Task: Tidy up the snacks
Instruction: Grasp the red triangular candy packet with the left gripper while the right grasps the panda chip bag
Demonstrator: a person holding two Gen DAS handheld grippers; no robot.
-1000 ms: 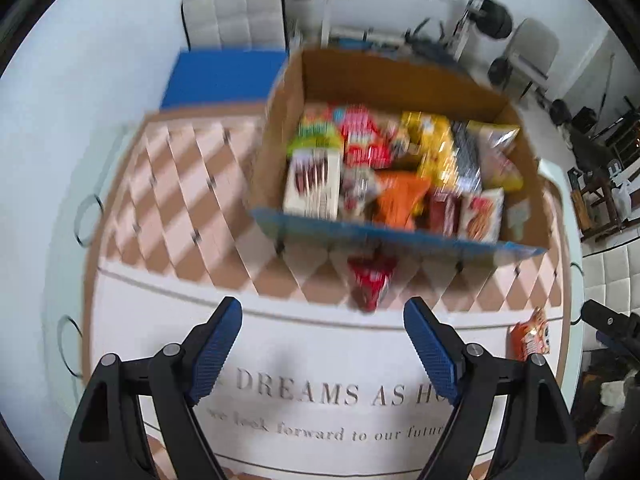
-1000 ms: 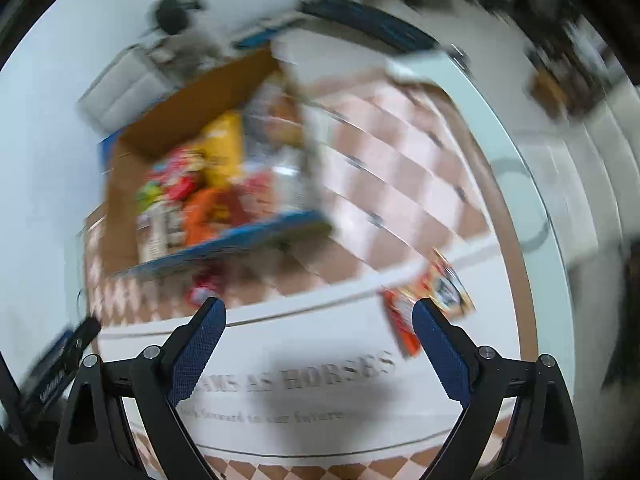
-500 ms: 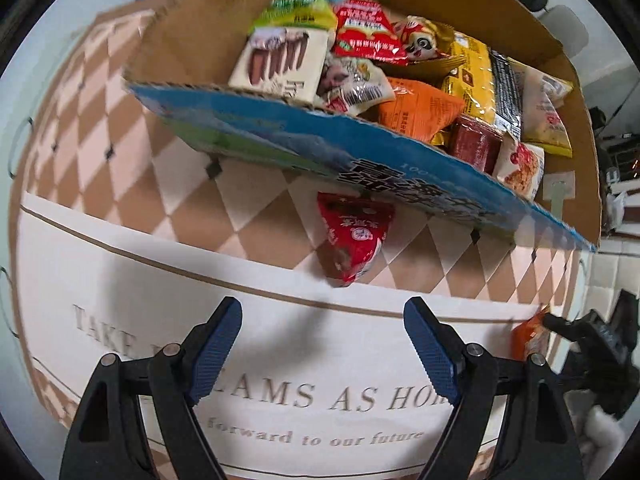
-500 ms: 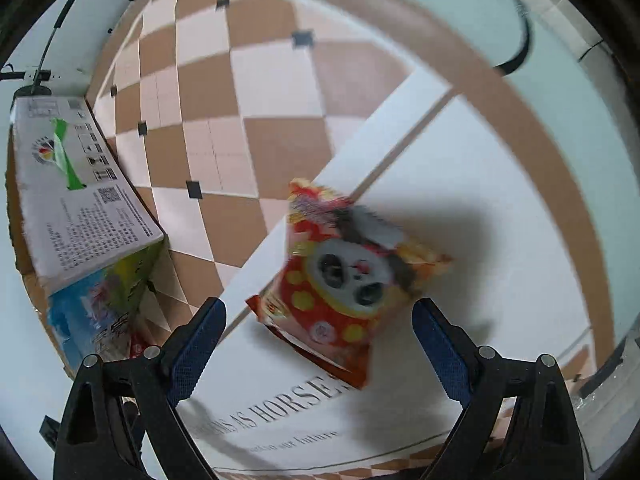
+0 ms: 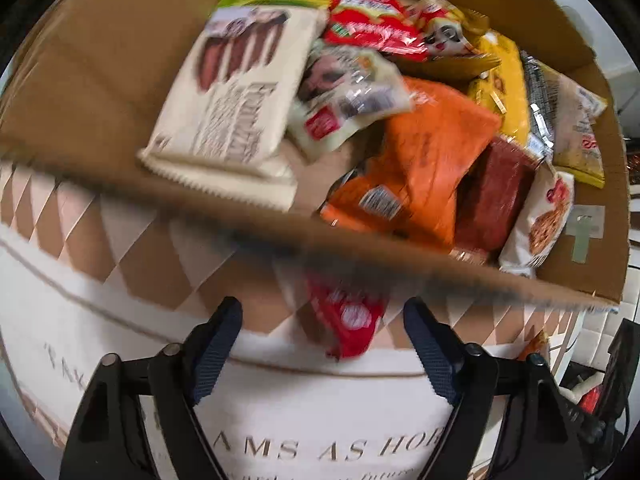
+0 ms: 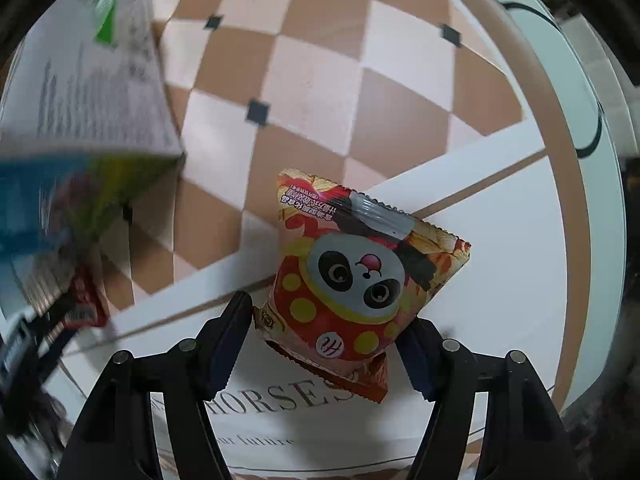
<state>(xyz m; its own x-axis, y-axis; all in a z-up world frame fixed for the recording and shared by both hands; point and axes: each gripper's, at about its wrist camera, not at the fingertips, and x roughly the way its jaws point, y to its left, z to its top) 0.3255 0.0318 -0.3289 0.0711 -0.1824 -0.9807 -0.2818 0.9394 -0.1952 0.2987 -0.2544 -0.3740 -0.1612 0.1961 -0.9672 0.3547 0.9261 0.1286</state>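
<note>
Most snacks already lie in the cardboard box (image 5: 100, 92), but two remain on the counter (image 6: 500, 264): a red packet (image 5: 348, 316) just outside the box wall and a panda packet (image 6: 360, 280) well apart. The left tool (image 5: 322, 328) is closing around the red packet, the right tool (image 6: 324, 344) around the panda packet, neither visibly pressing yet. Blur and the box wall hide the red packet's top, and the panda packet covers the right tool's far pad.
</note>
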